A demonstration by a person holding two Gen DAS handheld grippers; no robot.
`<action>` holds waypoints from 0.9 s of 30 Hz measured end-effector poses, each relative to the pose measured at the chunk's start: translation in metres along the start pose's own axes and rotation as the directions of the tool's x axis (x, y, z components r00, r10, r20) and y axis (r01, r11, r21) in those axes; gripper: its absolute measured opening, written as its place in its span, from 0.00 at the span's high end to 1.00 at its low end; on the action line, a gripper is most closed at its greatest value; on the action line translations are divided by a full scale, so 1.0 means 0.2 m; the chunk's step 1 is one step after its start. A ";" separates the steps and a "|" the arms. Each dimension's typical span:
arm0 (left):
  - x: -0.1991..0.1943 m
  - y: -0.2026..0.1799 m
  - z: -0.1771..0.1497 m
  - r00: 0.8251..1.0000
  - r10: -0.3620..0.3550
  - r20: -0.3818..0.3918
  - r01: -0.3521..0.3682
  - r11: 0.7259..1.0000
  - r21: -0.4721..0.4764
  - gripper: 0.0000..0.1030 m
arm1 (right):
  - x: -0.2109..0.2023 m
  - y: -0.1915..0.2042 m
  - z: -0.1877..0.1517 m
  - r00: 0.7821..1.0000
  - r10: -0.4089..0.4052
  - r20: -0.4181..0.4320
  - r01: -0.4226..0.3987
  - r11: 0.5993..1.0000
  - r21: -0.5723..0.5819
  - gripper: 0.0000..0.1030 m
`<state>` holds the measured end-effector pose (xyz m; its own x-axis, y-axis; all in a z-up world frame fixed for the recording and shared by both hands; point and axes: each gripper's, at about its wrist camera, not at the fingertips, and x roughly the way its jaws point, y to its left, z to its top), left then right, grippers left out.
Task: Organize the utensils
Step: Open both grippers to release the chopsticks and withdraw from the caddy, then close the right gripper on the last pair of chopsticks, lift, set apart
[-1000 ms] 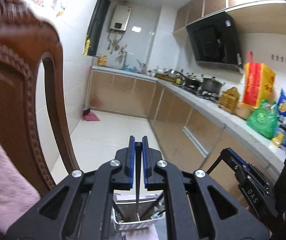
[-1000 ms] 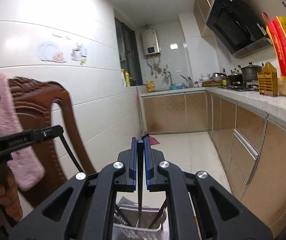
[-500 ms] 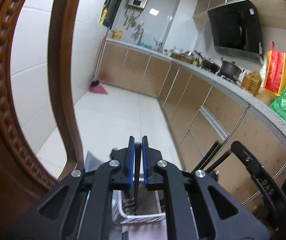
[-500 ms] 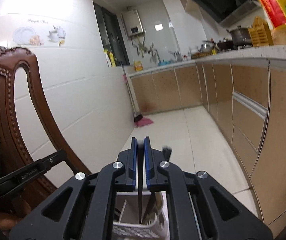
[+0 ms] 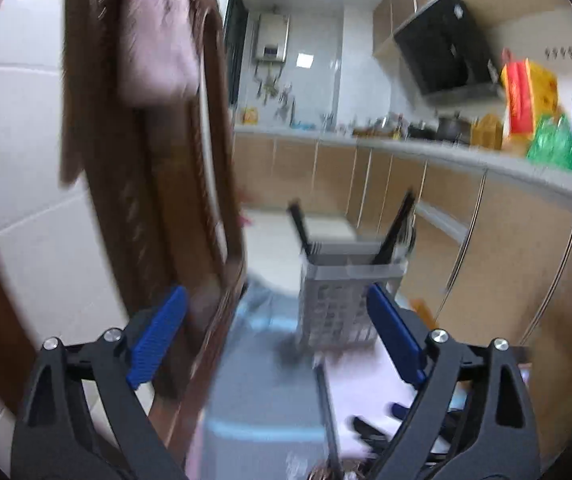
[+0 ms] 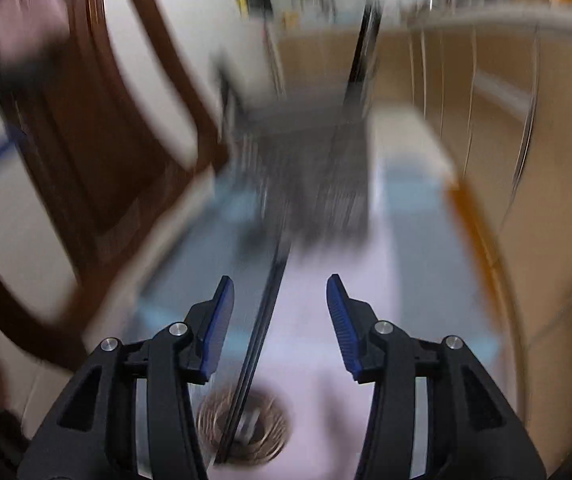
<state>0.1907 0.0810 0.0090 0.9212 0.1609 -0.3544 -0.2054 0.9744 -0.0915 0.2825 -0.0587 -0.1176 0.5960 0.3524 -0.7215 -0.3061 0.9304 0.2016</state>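
Note:
A grey perforated utensil basket [image 5: 337,300] stands on the table ahead, with dark handles [image 5: 395,228] sticking out of it. My left gripper [image 5: 276,292] is wide, its jaws opening. A thin dark utensil [image 5: 325,400] lies blurred on the cloth below and between them, untouched by either pad. In the right wrist view the basket [image 6: 305,184] is a blur ahead. My right gripper [image 6: 280,280] has its jaws opening too. A thin dark utensil [image 6: 262,340] runs lengthwise between its blue pads [image 6: 218,328], clear of both.
A carved wooden chair [image 5: 166,200] with a pink towel [image 5: 154,40] stands close on the left. A blue and pink cloth [image 5: 254,400] covers the table. A woven coaster [image 6: 270,436] lies under the right gripper. Kitchen cabinets [image 5: 505,260] run along the right.
Both grippers dropped towards the table and tilted downward. Each was shut on a thin dark utensil; both now stand open with the utensils free between the pads. The basket is nearer.

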 end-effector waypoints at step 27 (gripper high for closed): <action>0.10 0.05 -0.29 0.963 -0.098 -0.251 0.094 0.995 -0.028 0.12 | -0.27 -0.07 -0.43 0.994 -0.082 0.066 0.077 0.995 0.069 0.74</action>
<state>0.1877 0.0854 -0.0531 0.8243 0.0205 -0.5658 -0.1273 0.9805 -0.1500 0.1899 -0.0995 -0.1387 0.6669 0.2810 -0.6901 -0.2069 0.9596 0.1908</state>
